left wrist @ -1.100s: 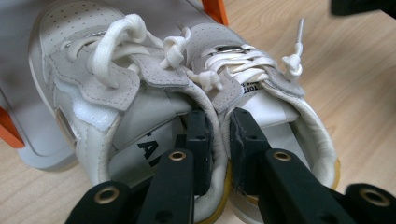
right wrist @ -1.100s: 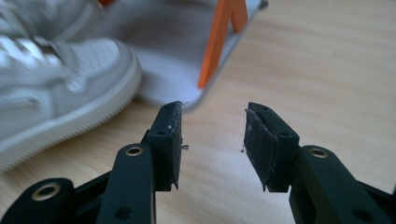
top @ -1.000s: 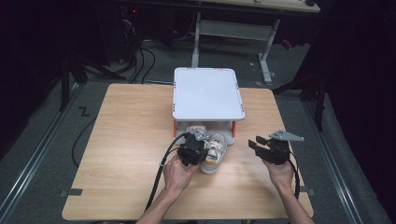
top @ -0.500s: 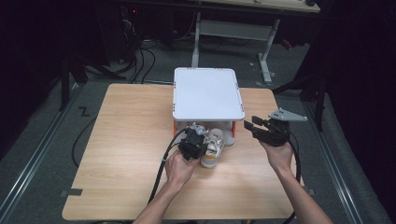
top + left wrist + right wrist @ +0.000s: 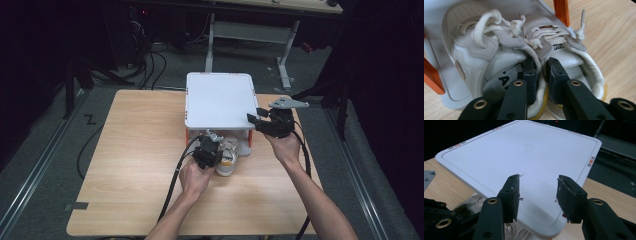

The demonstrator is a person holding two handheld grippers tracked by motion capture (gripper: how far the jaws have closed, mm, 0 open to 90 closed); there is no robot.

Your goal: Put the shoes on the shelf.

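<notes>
Pair of white sneakers (image 5: pixel 524 50) under white two-tier rack (image 5: pixel 220 100), heels out onto wood-grain worktop (image 5: pixel 135 165). Left gripper (image 5: pixel 540 72) jaws clenched on touching padded heel collars, one jaw inside each shoe. Suede patches, fat knotted laces, yellowish soles. Right gripper (image 5: pixel 537 195) jaws released, over smooth rounded rack top, w/ nothing between.

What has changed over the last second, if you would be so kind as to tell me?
The right tongs, open and empty, moved forward from the table's right side to hover at the right edge of the white shelf. The left tongs stayed shut on the heel collars of the pair of shoes, which slid slightly farther under the shelf. The shelf and the table did not move.
</notes>
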